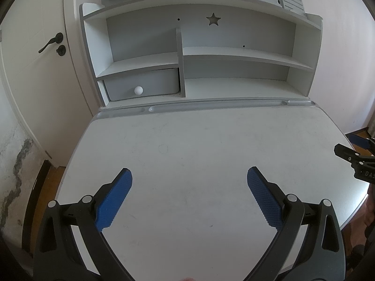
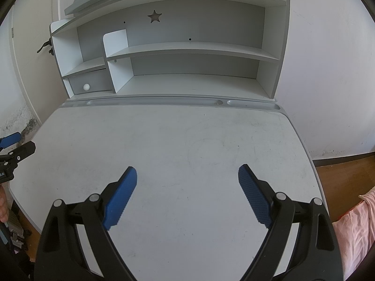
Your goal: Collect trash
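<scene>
No trash shows in either view. My left gripper [image 1: 189,175] is open and empty, held above the near part of the white desk top [image 1: 199,145]. My right gripper [image 2: 187,173] is open and empty above the same desk top [image 2: 175,140]. The right gripper's tip [image 1: 351,157] shows at the right edge of the left wrist view, and the left gripper's tip [image 2: 16,149] shows at the left edge of the right wrist view. Both have blue pads and black arms.
A white and grey shelf unit [image 1: 201,53] stands at the desk's back, with a small drawer with a white knob [image 1: 138,90]. A grey pen groove [image 2: 154,101] runs along the back edge. A door [image 1: 50,44] is to the left. Pink cloth [image 2: 356,229] lies at right.
</scene>
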### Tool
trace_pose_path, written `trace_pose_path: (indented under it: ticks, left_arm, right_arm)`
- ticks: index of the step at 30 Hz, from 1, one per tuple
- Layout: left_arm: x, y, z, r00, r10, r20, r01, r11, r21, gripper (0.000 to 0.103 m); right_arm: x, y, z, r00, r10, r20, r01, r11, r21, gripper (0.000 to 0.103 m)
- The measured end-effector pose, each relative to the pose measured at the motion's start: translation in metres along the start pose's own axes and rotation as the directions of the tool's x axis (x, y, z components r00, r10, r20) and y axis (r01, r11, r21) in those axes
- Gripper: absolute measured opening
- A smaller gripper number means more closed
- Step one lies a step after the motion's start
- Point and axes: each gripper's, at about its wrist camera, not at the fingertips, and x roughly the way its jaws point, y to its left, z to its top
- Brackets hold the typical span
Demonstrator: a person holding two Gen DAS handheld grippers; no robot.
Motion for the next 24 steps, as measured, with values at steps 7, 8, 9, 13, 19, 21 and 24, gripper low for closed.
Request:
trace_pose_path:
  ticks: [7, 8, 9, 13, 19, 21, 24]
  left_arm:
    - [-0.0004, -0.0004, -0.0015, 1.0, -0.002, -0.002, 0.002, 1.0, -0.005, 0.096]
    - [-0.0009, -0.0001, -0.0021, 1.0, -0.004, -0.002, 0.004, 1.0, -0.006, 0.096]
    - [-0.0005, -0.0005, -0.0017, 1.0, -0.004, -0.001, 0.004, 1.0, -0.006, 0.096]
    - [-0.0034, -0.0027, -0.0032, 1.0, -0.005, 0.012, 0.005, 1.0, 0.005, 0.096]
    - [-0.0029, -0.0044, -0.0025, 1.0, 0.0, 0.0, 0.0, 1.0, 0.006, 0.096]
    - [-0.0016, -0.0035, -0.0013, 1.0, -0.006, -0.006, 0.006, 1.0, 0.0, 0.096]
    - [-0.0006, -0.0031, -0.0008, 1.0, -0.007, -0.011, 0.007, 1.0, -0.003, 0.096]
  right_arm:
    - [0.0001, -0.0004, 0.0003, 1.0, 0.0, 0.001, 0.0, 1.0, -0.001, 0.085]
    - [0.0002, -0.0003, 0.0003, 1.0, -0.001, 0.001, 0.001, 1.0, -0.001, 0.085]
    - [0.0, -0.0005, 0.0008, 1.0, -0.002, 0.002, 0.002, 1.0, -0.001, 0.085]
    - [0.0, -0.0011, 0.0018, 1.0, -0.002, 0.003, 0.002, 1.0, -0.001, 0.085]
    - [-0.0001, -0.002, 0.0021, 1.0, -0.001, 0.003, 0.001, 1.0, -0.001, 0.085]
    - [-0.0002, -0.0027, 0.0027, 1.0, -0.003, 0.003, 0.003, 1.0, 0.002, 0.085]
    - [-0.0011, -0.0035, 0.0035, 1.0, -0.004, 0.005, 0.004, 1.0, 0.003, 0.085]
